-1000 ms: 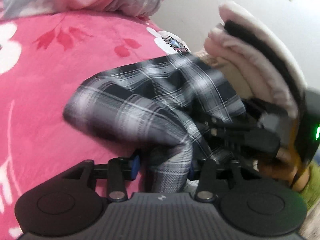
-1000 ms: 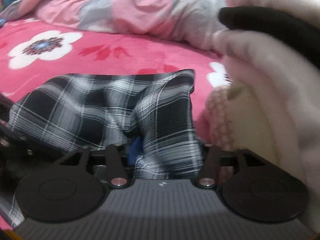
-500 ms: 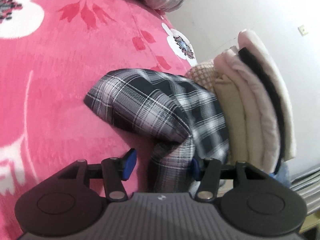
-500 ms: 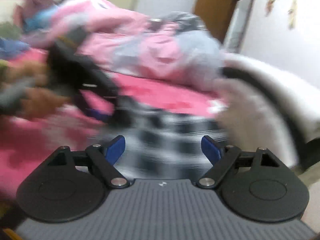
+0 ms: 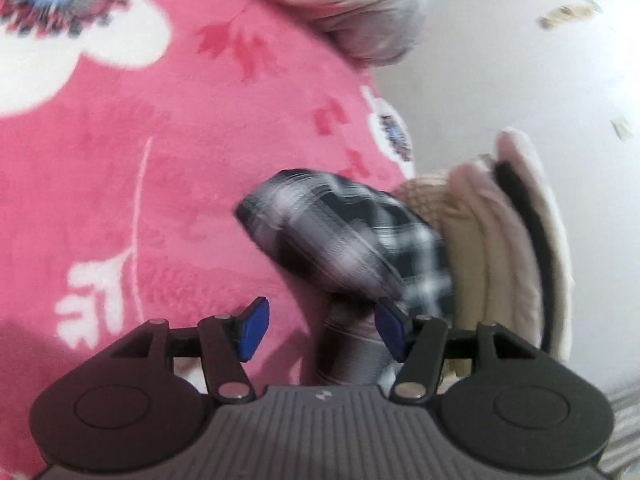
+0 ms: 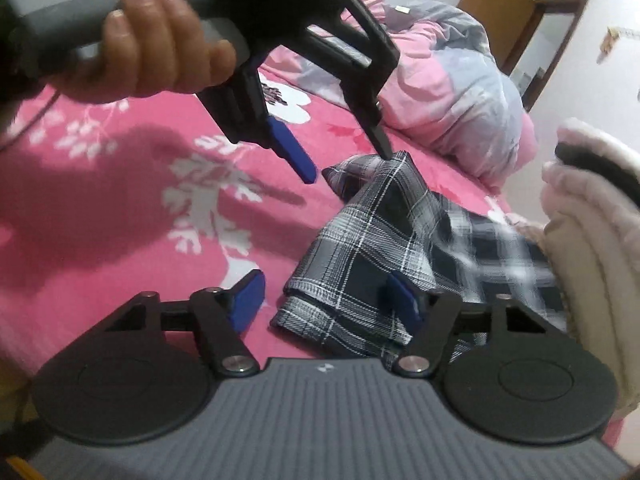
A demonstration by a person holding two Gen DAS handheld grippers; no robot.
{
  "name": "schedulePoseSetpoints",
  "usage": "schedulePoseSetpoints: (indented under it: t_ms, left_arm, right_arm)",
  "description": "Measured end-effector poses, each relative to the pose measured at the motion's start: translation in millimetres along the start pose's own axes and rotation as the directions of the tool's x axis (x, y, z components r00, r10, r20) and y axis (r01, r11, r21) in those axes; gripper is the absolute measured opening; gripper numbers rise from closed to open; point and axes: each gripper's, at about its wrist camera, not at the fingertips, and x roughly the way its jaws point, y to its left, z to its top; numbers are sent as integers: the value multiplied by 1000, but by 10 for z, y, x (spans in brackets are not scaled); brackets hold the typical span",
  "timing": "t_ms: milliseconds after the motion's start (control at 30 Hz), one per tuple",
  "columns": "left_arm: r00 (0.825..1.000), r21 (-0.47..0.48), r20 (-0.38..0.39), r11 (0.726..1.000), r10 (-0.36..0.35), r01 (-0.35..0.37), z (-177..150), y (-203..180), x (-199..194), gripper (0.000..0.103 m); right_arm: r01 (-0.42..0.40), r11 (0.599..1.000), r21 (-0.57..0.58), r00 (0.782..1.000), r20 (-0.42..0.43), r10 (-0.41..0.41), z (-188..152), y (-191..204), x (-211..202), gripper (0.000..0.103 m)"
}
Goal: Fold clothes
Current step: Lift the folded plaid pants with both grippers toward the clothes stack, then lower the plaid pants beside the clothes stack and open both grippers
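The plaid cloth lies bunched in rough layers on the pink bed, its far side against the stack of folded clothes.

The left hand-held gripper is spread wide, 1 tip touching the cloth's raised corner. The right hand-held gripper is also wide, holding nothing, its right pad over the cloth's near edge.

This looks like a release after a fold or a regrasp; which, I cannot tell. The stack crowds the cloth; a rumpled quilt lies beyond it.

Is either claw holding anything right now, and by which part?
Nothing is clamped: the left claw and right claw both stand open. One left finger touches a raised corner of the plaid garment; whether it is snagged cannot be told.
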Motion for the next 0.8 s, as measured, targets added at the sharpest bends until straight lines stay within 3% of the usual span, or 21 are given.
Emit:
schedulePoseSetpoints:
  t_ms: [200,333,433,533,633,700,800]
  left_arm:
    - [999,-111,38,994,12,-7,180,101,198,57]
    - [999,-91,48,996,18,-14,254,58,291,45]
    - [998,-38,58,999,20,-18,293,-16,314,42]
    - [999,-47,39,999,-19,21,285,32,258,48]
    - [995,-124,48,988,-92,98,251,189,103,65]
    - [987,-164,81,974,-142,153,214,280,-22,72]
    - [988,-166,56,975,-143,150,210,274,-34,73]
  right_arm:
    - [43,998,-36,999,-10,-43,-1,43,64,49]
    - [87,993,-74,996,-8,-88,0,106,83,22]
    - [103,993,-56,995,11,-102,36,30,-5,16]
    - [97,994,52,995,27,-98,82,-257,-157,15]
    - [80,984,160,995,41,-87,89,-554,-261,14]
    - [67,980,188,996,46,-77,79,-659,-281,14]
    - [66,981,182,996,48,-76,64,-686,-271,14]
